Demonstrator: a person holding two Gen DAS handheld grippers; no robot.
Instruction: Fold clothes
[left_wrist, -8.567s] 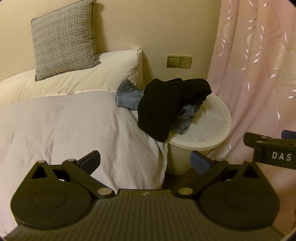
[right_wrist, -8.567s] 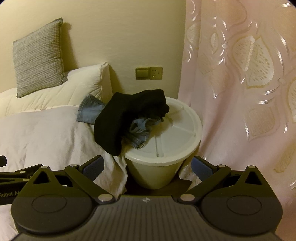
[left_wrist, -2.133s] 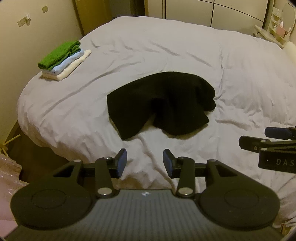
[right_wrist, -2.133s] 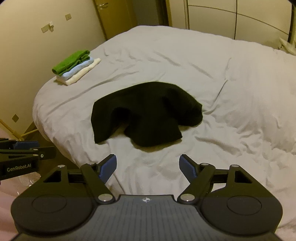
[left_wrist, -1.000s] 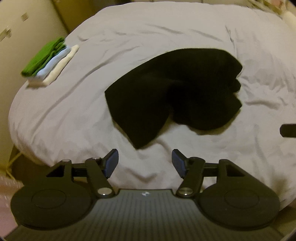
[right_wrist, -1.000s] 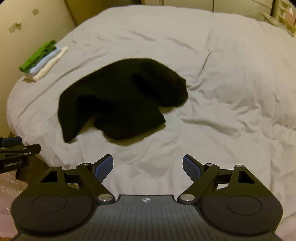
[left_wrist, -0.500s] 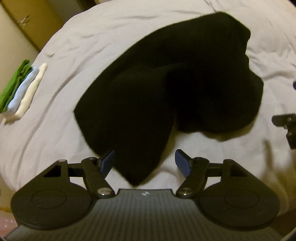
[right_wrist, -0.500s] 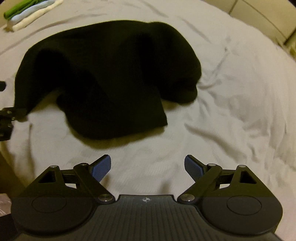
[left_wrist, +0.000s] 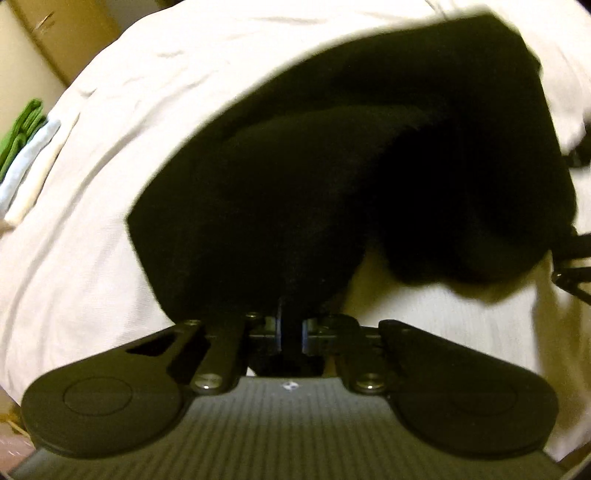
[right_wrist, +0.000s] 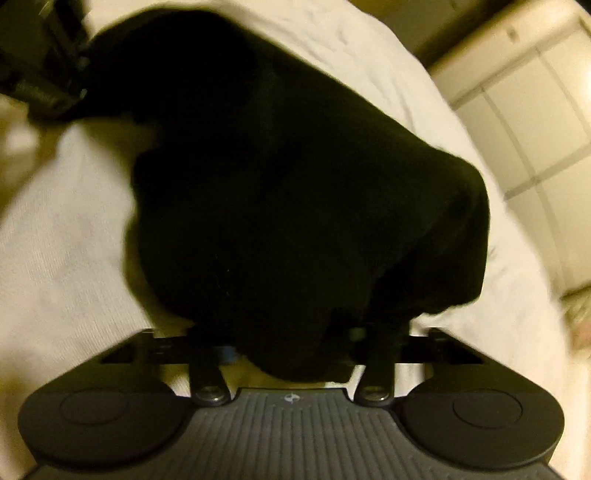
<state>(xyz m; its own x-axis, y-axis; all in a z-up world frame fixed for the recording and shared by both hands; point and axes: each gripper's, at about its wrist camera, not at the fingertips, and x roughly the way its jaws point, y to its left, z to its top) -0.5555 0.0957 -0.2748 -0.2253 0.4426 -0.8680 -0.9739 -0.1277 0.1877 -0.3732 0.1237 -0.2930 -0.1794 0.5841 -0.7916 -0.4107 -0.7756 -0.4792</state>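
Left gripper (left_wrist: 291, 332): nearest item in the left wrist view. Its two blue-padded fingers are drawn close together with a strip of black cloth pinched between them, at the near corner of the garment. This gripper also shows as a dark blurred shape at the far left of the right wrist view (right_wrist: 40, 70), touching the garment's far left corner.

Right gripper (right_wrist: 291, 350): nearest item in the right wrist view. The fingers stand partly closed, with a bunched lobe of black cloth filling the gap between them; one blue pad (right_wrist: 226, 353) shows at the left, the other is hidden under cloth. The grip is on the garment's near edge. Part of this gripper shows at the right edge of the left wrist view (left_wrist: 572, 258), against the garment's right side.

Black garment (left_wrist: 351, 177): soft dark fabric, rumpled and unfolded, lying on the bed just beyond both grippers and held by each at a near edge. It fills the middle of both views (right_wrist: 295, 192); folds are hard to read in the blur.

Bed cover (left_wrist: 147, 92): pale, lightly creased, under and around the garment.

Folded stack (left_wrist: 22, 158): far left on the bed, well apart from the garment; green on top, then light blue, then cream.

Cupboard panels (right_wrist: 535, 110): pale, far right, beyond the bed.
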